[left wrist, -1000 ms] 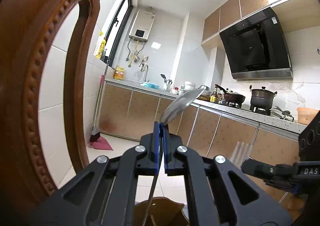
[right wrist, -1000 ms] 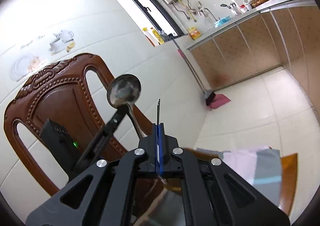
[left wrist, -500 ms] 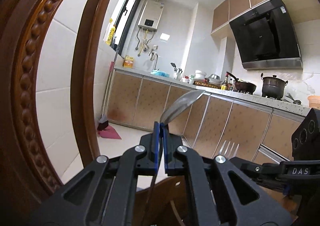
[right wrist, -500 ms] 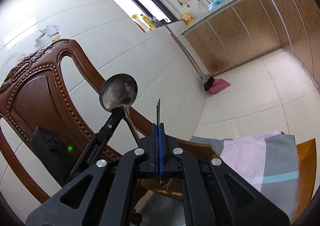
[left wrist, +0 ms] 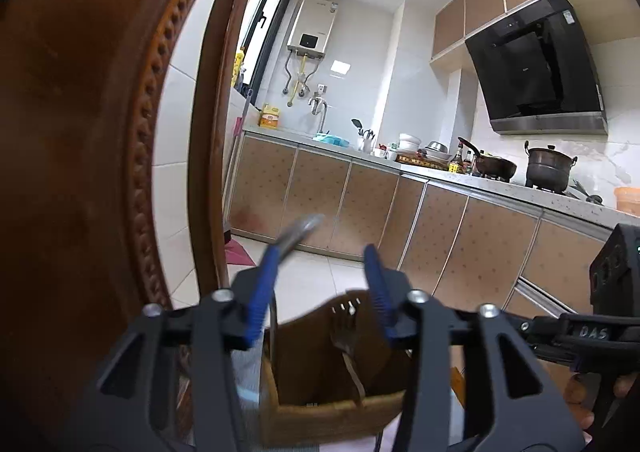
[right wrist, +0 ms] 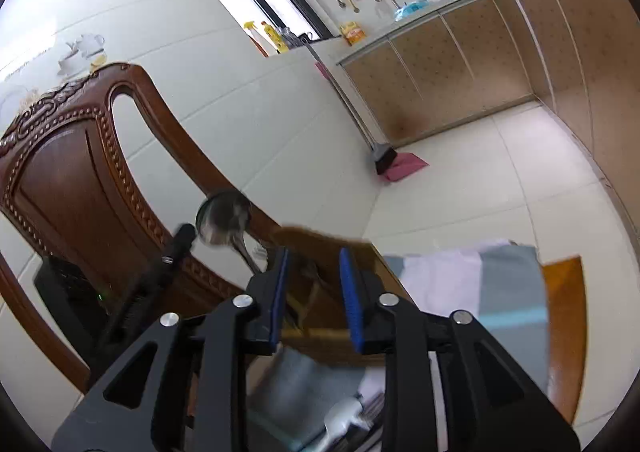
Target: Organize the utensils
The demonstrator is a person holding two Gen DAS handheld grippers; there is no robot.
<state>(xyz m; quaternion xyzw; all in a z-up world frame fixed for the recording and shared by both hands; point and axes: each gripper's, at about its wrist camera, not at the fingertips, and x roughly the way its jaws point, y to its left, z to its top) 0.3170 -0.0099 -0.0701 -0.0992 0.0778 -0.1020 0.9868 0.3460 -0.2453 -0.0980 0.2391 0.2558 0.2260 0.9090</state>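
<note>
Carved wooden chair (right wrist: 72, 180), broom (right wrist: 382, 156) against tiled wall, black range hood (left wrist: 536, 80), water heater (left wrist: 312, 30)

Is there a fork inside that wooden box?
Yes, a fork stands tines up inside the wooden box in the left wrist view.

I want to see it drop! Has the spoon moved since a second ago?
Yes. In the left wrist view the spoon sat well above the wooden holder; now it has sunk toward the holder, beside one pad of the left claw, which has just been opening.
</note>
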